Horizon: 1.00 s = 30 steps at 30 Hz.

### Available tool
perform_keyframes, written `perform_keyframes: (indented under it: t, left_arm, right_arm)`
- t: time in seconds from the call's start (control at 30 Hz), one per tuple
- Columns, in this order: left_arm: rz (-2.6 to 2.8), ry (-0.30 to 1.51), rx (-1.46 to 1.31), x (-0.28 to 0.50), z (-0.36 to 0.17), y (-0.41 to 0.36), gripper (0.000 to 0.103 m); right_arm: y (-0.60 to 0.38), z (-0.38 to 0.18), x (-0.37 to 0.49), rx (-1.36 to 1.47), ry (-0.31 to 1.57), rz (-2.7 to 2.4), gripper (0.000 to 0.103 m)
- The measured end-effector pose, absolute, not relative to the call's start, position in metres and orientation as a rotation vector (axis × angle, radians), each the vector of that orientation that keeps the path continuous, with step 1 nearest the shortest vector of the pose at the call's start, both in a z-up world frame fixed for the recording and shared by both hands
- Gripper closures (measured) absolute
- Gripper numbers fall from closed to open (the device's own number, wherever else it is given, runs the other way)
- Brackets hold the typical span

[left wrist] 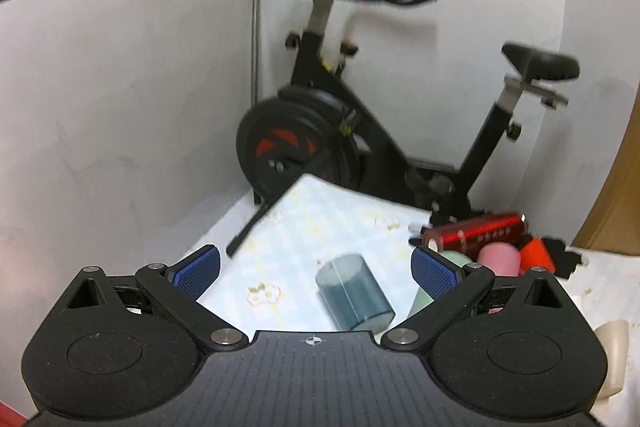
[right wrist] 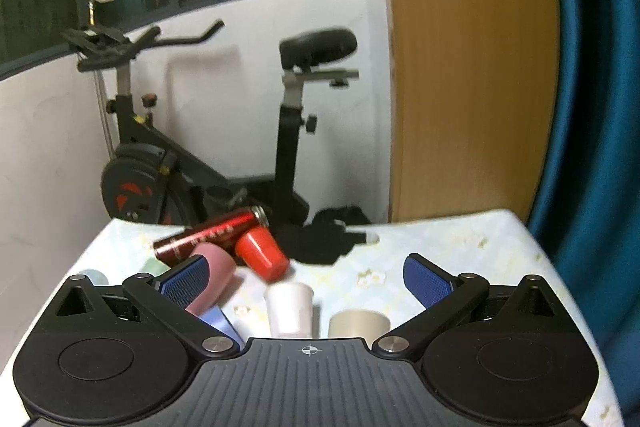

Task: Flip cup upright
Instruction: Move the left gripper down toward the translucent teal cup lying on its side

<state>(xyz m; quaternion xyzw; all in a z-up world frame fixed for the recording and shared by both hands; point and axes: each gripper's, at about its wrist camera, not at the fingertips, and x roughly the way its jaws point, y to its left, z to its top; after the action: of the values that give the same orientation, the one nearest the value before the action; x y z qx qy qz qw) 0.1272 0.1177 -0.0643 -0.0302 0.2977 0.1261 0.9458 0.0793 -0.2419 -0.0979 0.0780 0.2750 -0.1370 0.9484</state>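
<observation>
A clear teal cup (left wrist: 354, 293) lies tilted on its side on the pale flowered tablecloth (left wrist: 288, 235), between the blue pads of my open left gripper (left wrist: 316, 273), nearer the right pad. My right gripper (right wrist: 306, 279) is open and empty above a group of cups: a white cup (right wrist: 291, 309) and a beige cup (right wrist: 359, 323) stand just in front of it, a red cup (right wrist: 262, 253) and a pink cup (right wrist: 216, 277) lie on their sides, and a light blue one (right wrist: 220, 323) is partly hidden by the left finger.
A red metal bottle (right wrist: 212, 233) lies behind the cups, next to a black bundle (right wrist: 324, 237). A mint cup (left wrist: 456, 259) and a cream cup (left wrist: 614, 355) sit at the right of the left wrist view. An exercise bike (left wrist: 360, 123) stands behind the table against the white wall.
</observation>
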Motion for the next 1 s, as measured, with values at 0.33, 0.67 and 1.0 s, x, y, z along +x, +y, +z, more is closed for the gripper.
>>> perform_keyframes:
  t: [0.33, 0.67, 1.0]
  left_arm:
    - [0.236, 0.731, -0.116, 0.181, -0.12, 0.117, 0.001]
    - [0.233, 0.775, -0.167, 0.21, -0.139, 0.124, 0.001]
    - [0.248, 0.876, -0.277, 0.247, -0.172, 0.136, 0.001]
  right_arm:
    - [-0.265, -0.144, 0.1, 0.183, 0.643, -0.343, 0.0]
    - [-0.273, -0.173, 0.121, 0.203, 0.697, -0.352, 0.0]
    - [-0.28, -0.188, 0.13, 0.224, 0.738, -0.365, 0.0]
